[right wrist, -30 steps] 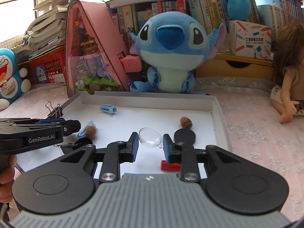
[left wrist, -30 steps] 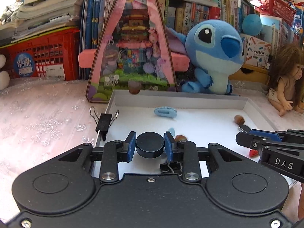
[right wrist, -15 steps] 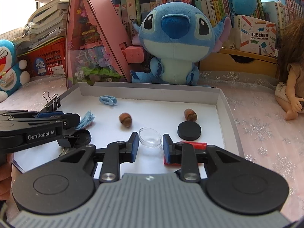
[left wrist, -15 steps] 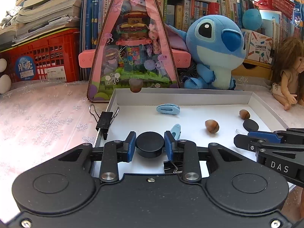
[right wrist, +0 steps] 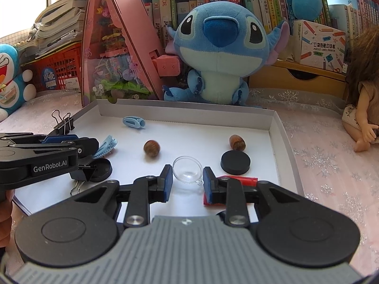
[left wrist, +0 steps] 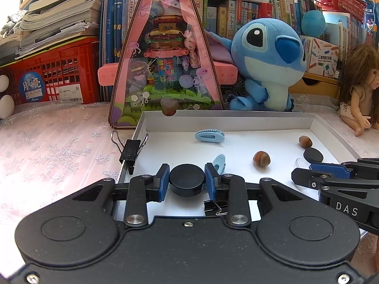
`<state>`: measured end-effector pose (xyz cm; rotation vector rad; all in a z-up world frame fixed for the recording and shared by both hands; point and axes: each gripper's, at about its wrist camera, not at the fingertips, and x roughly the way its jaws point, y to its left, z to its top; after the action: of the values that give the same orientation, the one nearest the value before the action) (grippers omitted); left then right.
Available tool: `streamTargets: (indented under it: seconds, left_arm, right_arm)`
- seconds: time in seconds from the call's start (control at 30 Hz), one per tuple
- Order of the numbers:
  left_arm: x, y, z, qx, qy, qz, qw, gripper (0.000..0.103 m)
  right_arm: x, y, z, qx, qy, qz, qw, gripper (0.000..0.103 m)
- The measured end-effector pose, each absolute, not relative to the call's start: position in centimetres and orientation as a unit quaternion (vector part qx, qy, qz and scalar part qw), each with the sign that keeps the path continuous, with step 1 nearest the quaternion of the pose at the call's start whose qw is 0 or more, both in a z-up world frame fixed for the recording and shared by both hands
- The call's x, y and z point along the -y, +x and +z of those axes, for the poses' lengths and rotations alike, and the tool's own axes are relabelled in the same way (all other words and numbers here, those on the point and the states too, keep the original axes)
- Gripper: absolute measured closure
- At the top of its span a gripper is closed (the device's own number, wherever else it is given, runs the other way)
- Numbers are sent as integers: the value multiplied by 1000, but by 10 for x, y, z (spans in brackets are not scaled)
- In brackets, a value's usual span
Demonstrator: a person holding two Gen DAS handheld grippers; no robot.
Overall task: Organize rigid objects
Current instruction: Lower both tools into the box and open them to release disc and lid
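While sorting over the white tray [left wrist: 227, 120] | left gripper [left wrist: 187, 177] is clamping black puck [left wrist: 187, 179] between jaws | right gripper [right wrist: 187, 177] is clamping clear dome [right wrist: 187, 170] between jaws, likely for placement.

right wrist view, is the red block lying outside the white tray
No, the red block lies on the floor of the white tray, partly hidden behind the right gripper, which holds a clear dome.

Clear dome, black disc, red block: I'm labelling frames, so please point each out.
clear dome [right wrist: 187, 173], right wrist view, centre of its bowl.
black disc [left wrist: 187, 181], left wrist view, middle of its top face.
red block [right wrist: 247, 180], right wrist view, its upper edge.
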<state>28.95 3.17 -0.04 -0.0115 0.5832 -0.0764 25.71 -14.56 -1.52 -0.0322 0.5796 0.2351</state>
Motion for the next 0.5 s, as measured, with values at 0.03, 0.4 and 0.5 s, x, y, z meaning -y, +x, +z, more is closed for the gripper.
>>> streamTargets:
  seconds: [0.03,0.4,0.5]
  left_arm:
    - [-32,290,0,-287,-6,-38,957,73]
    - [-32,289,1,-288,-6,-35,957,73]
    - [-32,289,1,-289,-7,-34,957,72]
  right_arm:
    - [146,257,-15,-285,-16,116,951,70]
    - [141,254,-16,-284,-29,118,951,65]
    - [140,254,-16,-284,-32,121,951,64]
